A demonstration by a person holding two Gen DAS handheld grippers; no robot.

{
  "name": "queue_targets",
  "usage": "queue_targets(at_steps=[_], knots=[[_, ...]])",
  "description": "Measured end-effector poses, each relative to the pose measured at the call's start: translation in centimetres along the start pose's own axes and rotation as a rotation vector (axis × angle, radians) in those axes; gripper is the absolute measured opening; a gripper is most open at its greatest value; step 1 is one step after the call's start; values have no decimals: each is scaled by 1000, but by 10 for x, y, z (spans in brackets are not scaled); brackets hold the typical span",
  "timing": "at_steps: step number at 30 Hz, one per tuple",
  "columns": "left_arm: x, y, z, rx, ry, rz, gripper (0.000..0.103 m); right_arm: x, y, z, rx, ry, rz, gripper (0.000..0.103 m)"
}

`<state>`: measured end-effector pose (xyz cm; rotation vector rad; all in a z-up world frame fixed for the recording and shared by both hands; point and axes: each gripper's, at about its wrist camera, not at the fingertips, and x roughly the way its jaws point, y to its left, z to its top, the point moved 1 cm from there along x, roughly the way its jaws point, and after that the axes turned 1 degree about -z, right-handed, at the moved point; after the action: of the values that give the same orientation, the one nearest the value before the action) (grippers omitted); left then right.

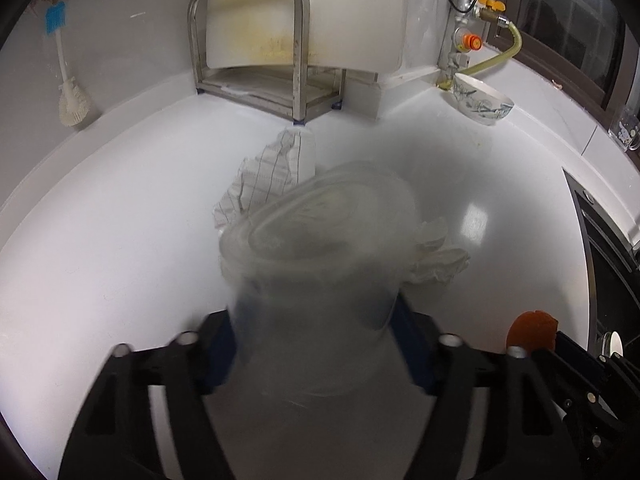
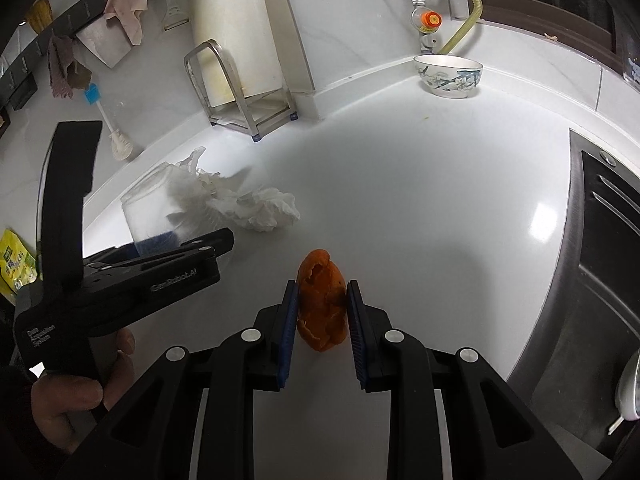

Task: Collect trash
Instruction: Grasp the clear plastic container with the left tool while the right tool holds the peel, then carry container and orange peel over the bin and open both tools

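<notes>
My left gripper [image 1: 316, 320] is shut on a clear plastic cup [image 1: 316, 264], its blue pads pressing both sides; the cup looks blurred. Behind the cup a checked paper [image 1: 272, 172] and a crumpled white tissue [image 1: 436, 256] lie on the white counter [image 1: 120, 240]. In the right wrist view the same cup [image 2: 148, 208] stands at the left beside the tissue pile [image 2: 256, 208]. My right gripper [image 2: 322, 308] is shut on an orange peel [image 2: 324, 304], held just above the counter; the peel [image 1: 532, 328] also shows at the left view's lower right.
A flowered bowl [image 2: 448, 76] stands in the back right corner under the gas valve and hose [image 2: 460, 32]. A metal rack [image 1: 248, 40] with a white board stands at the back. A brush [image 1: 68, 92] leans on the left wall. The stove [image 2: 600, 240] borders the counter's right edge.
</notes>
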<state>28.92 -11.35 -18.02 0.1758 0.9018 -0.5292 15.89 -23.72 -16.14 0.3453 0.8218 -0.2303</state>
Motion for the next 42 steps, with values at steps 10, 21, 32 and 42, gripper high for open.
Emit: queue_targets(at_steps=[10, 21, 32, 42], knots=[[-21, 13, -12, -6, -4, 6, 57, -11, 10, -4, 12, -9, 3, 24], [-78, 17, -36, 25, -33, 39, 57, -45, 31, -16, -17, -11, 33, 23], [-139, -1, -76, 8, -34, 33, 57, -99, 34, -47, -53, 1, 78, 23], [-178, -36, -130, 4, -5, 51, 57, -145, 9, -94, -98, 50, 97, 23]])
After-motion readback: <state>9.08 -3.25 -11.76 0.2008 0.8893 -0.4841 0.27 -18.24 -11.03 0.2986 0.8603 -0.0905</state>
